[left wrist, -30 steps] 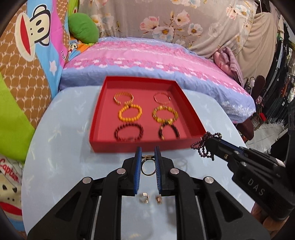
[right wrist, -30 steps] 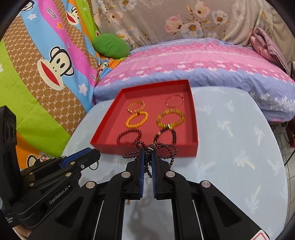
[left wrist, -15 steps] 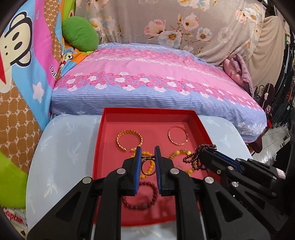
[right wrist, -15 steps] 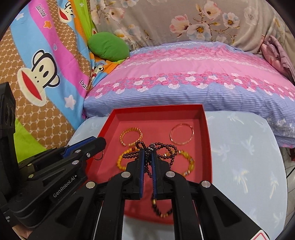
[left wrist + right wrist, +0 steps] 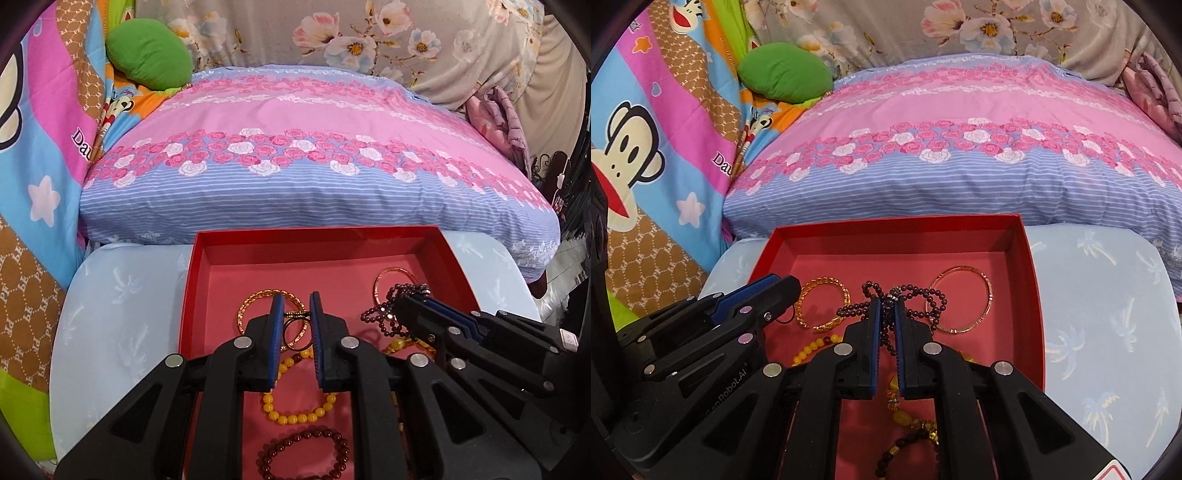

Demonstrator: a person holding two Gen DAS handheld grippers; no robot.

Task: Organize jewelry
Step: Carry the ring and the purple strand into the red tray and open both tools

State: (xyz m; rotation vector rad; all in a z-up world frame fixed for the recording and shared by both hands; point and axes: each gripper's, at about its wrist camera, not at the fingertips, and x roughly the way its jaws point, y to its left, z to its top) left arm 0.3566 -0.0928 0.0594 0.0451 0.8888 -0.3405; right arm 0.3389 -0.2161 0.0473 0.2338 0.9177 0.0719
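Observation:
A red tray (image 5: pixel 460 258) (image 5: pixel 1030 295) lies on the pale blue table. My left gripper (image 5: pixel 296 299) is shut on a thin gold ring (image 5: pixel 295 334) and holds it over the tray, above a gold bangle (image 5: pixel 245 308). My right gripper (image 5: pixel 885 302) is shut on a dark purple bead strand (image 5: pixel 916 295), which hangs over the tray's middle; it also shows in the left wrist view (image 5: pixel 384 317). In the tray lie a thin gold bangle (image 5: pixel 986 291), a yellow bead bracelet (image 5: pixel 295 419) and a dark red bead bracelet (image 5: pixel 303 435).
A pink and blue flowered pillow (image 5: pixel 314 166) lies just behind the tray. A green cushion (image 5: pixel 147 55) and a cartoon monkey blanket (image 5: pixel 646 147) are at the back left. The blue table (image 5: pixel 1108 332) extends to the right of the tray.
Both grippers have moved forward from the table's front edge to over the tray, carrying the ring and the bead strand. Both have stayed shut.

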